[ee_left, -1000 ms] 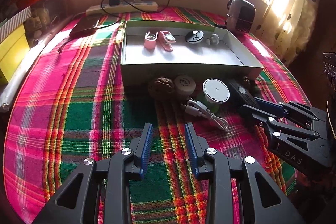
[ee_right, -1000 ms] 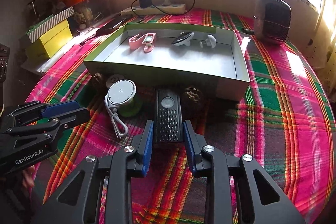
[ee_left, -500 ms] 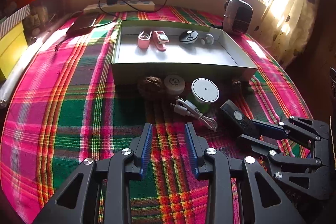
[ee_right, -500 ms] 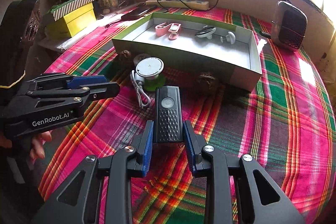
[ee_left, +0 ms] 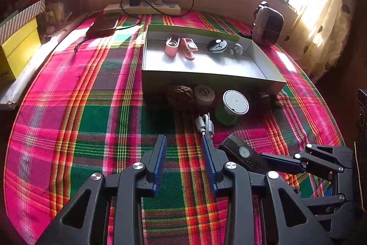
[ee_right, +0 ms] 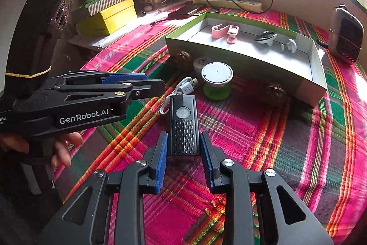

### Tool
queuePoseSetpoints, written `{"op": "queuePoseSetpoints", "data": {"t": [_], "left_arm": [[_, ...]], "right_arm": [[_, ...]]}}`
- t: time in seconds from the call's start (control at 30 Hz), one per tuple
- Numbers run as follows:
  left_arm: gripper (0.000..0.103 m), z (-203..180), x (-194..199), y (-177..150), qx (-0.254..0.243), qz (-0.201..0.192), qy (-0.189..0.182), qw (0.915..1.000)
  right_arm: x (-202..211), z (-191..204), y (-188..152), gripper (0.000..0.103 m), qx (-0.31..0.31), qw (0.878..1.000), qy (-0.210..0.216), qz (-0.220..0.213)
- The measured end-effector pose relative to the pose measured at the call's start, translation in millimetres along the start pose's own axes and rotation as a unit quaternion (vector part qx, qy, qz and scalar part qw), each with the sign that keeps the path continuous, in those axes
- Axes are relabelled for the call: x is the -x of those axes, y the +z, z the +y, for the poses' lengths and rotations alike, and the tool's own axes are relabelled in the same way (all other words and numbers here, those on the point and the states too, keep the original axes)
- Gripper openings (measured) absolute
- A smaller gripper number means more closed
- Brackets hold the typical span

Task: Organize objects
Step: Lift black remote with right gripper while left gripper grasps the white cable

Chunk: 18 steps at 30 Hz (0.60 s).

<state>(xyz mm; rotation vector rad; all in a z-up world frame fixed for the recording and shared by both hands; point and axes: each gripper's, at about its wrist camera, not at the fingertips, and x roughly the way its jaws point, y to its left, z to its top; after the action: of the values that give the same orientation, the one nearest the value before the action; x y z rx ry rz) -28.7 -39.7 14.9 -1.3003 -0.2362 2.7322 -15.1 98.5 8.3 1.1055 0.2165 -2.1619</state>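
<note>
My right gripper (ee_right: pixel 183 140) is shut on a black ribbed device with a round button (ee_right: pixel 183 128), held just above the plaid cloth. In the left wrist view that black device (ee_left: pixel 240 152) lies between the right gripper's blue pads, just right of my left gripper (ee_left: pixel 183 141). The left gripper is open with only cloth between its fingers. A green-edged white box (ee_left: pixel 206 82) behind holds pink clips (ee_left: pixel 181 48), a black-and-white round piece and a white knob. In front of it lie a white disc on a green base (ee_left: pixel 235 102), a USB cable (ee_left: pixel 205 124) and a white puck (ee_left: pixel 204 93).
Brown nut-like balls (ee_right: pixel 276 90) sit by the box's front wall. A dark speaker-like unit (ee_left: pixel 268 24) stands at the back right, a power strip (ee_left: pixel 142 8) and a phone (ee_left: pixel 104 23) at the back. Yellow boxes (ee_right: pixel 107 15) flank the left edge. A hand (ee_right: pixel 64 148) holds the left gripper.
My right gripper has drawn the black device away from the box front and toward the left gripper, rolling a little. The left gripper has barely moved and stays open.
</note>
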Motion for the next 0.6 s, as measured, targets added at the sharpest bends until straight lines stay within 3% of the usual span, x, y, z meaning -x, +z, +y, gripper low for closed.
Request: {"op": "queuePoseSetpoints", "data": {"t": [0.13,0.4,0.6], "left_arm": [[0.03,-3,-3,0,-0.007,0.004,-0.002,1.0],[0.03,-18,-12,3,-0.034,0.017,-0.013,0.9992],[0.03,-24,-21,6,-0.049,0.027,-0.003,0.9984]], "right_arm": [[6,-9,-4,0.029,-0.024,1.0,-0.008,-0.008],[13,-26,-4,0.029,-0.041,0.995,-0.087,-0.01],[15,-33,-6,0.029,-0.045,0.993,-0.104,-0.009]]}}
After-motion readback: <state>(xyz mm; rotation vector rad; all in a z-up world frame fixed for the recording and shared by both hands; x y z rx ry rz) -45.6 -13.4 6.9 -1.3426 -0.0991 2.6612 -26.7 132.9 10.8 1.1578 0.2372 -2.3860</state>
